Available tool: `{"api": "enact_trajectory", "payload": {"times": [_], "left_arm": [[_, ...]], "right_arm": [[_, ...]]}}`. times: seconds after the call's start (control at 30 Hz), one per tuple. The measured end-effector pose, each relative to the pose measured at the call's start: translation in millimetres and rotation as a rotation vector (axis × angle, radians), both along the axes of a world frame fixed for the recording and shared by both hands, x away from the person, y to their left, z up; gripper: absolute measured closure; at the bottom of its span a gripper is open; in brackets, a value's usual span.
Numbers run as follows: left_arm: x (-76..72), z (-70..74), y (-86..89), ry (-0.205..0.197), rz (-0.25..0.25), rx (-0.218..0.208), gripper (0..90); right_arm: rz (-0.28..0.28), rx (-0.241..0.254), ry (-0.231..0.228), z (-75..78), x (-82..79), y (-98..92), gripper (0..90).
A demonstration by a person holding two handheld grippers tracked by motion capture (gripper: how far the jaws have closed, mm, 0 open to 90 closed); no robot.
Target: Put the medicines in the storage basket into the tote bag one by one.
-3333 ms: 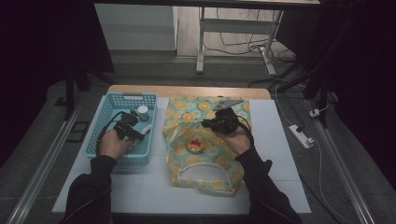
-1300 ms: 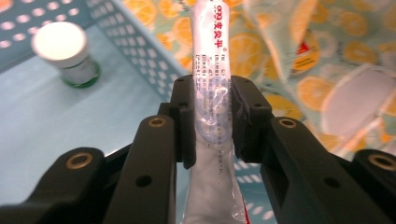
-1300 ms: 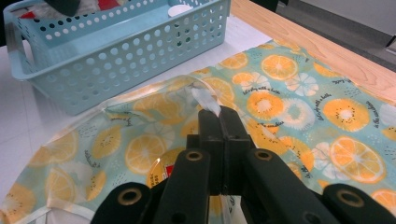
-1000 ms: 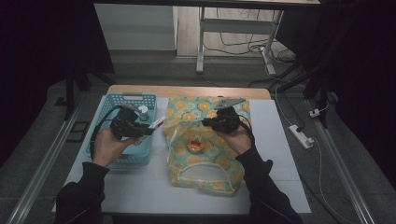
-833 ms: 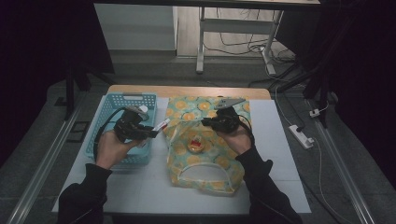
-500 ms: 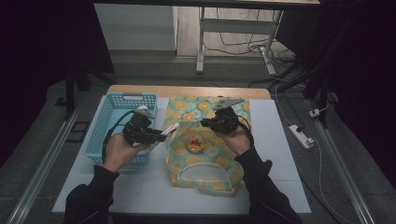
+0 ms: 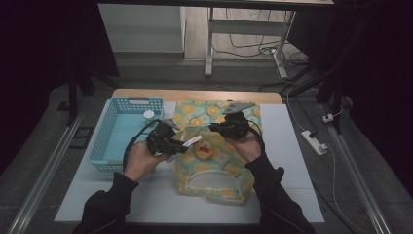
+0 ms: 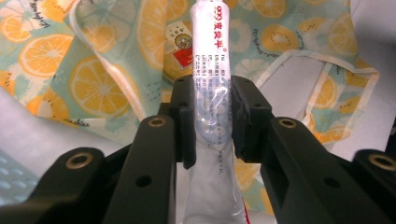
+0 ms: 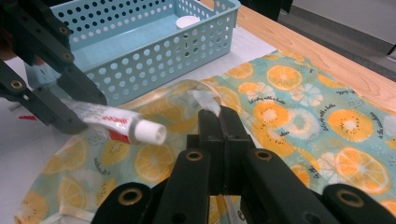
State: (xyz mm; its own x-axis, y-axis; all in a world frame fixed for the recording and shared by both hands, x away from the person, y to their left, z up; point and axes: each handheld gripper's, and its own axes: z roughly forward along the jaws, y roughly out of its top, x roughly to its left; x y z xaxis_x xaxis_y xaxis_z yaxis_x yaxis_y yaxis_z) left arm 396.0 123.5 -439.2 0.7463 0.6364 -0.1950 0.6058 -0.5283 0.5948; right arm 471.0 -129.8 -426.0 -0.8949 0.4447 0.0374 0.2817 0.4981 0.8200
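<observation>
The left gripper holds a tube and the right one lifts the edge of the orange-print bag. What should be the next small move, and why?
Probably ease the left gripper forward so the tube slides cap-first into the bag. The tube is clamped between the left jaws with its white cap pointing at the bag, and the right gripper is shut on the bag's clear edge, lifting it. How wide the mouth gapes is hard to judge.

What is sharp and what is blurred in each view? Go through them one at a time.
High view: dim overall, dark surroundings, table evenly lit. Left gripper view: the tube and its print are sharp where the jaws clamp it; the orange-print bag is slightly soft. Right gripper view: the near jaws are sharp, the tube's cap end slightly smeared, and the blue basket readable.
</observation>
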Motion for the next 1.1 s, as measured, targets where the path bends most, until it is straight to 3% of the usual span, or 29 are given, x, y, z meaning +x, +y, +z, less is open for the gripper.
{"api": "enact_trajectory", "payload": {"times": [0.4, 0.73, 1.1], "left_arm": [[8.8, -7.6, -20.1, -0.002, -0.005, -0.025, 72.3], [20.4, -20.0, -38.4, -0.012, -0.006, 0.003, 72.3], [36.1, -30.6, -50.6, -0.035, 0.037, 0.024, 72.3]], "right_arm": [[-0.003, 0.001, 0.001, 0.0, -0.4, 0.8, 90.0], [-0.002, -0.002, -0.004, 0.6, -1.6, 2.0, 90.0], [0.001, 0.000, -0.007, 0.9, -1.6, 2.8, 90.0]]}}
